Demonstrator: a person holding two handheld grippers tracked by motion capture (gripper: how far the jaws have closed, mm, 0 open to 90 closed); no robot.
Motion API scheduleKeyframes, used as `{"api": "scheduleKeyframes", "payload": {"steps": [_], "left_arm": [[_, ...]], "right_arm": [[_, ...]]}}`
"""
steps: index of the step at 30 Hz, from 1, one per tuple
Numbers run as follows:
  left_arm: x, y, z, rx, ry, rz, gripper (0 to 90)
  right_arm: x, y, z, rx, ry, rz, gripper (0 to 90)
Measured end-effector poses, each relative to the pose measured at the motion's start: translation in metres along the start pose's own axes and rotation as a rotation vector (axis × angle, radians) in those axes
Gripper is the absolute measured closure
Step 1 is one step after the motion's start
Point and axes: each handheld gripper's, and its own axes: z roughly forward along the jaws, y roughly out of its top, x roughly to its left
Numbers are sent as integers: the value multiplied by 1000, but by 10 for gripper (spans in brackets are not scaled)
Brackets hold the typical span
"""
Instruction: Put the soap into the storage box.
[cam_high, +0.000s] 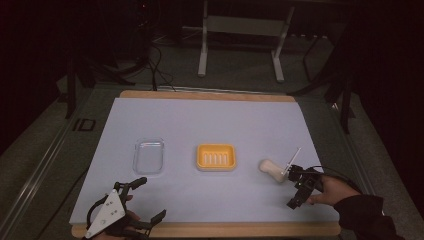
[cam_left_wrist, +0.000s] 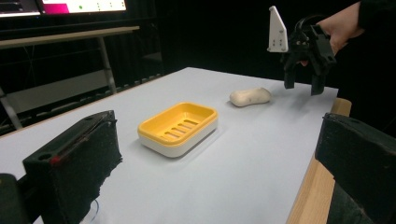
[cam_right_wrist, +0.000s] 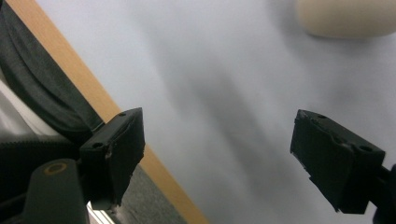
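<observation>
Honestly, no readable writing anywhere; the monitor text in my left gripper view is too small to tell. Soap bar (cam_high: 270, 169) lies on the white mat (cam_high: 210, 120), just beside my right gripper (cam_high: 291, 174), whose jaws gape wide with nothing between them. Yellow soap dish (cam_high: 216, 157) sits mid-table, clear lid (cam_high: 149, 155) beside it. Left gripper (cam_high: 150, 200) is spread wide too, holding nothing.

Soap bar (cam_right_wrist: 343, 18) — cut off by the right gripper view's top edge, blurred. Clear lid (cam_high: 149, 156) — contents, if any, too faint to tell. Left hand (cam_high: 131, 218) — largely hidden under its gripper's grey plate.
</observation>
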Motion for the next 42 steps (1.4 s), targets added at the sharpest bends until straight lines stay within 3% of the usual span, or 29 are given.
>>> {"api": "scheduleKeyframes", "payload": {"steps": [5, 20, 30, 42], "left_arm": [[0, 0, 0, 1, -1, -1, 1], [0, 0, 1, 4, -5, -1, 1], [0, -1, 1, 5, -8, -2, 1], [0, -1, 1, 7, -12, -3, 1]], "right_arm": [[-12, -2, -1, -29, -10, -11, 201], [-23, 8, 0, -105, -66, -67, 223], [-32, 20, 1, -158, -92, -71, 227], [-41, 34, 3, -217, -88, -57, 252]]}}
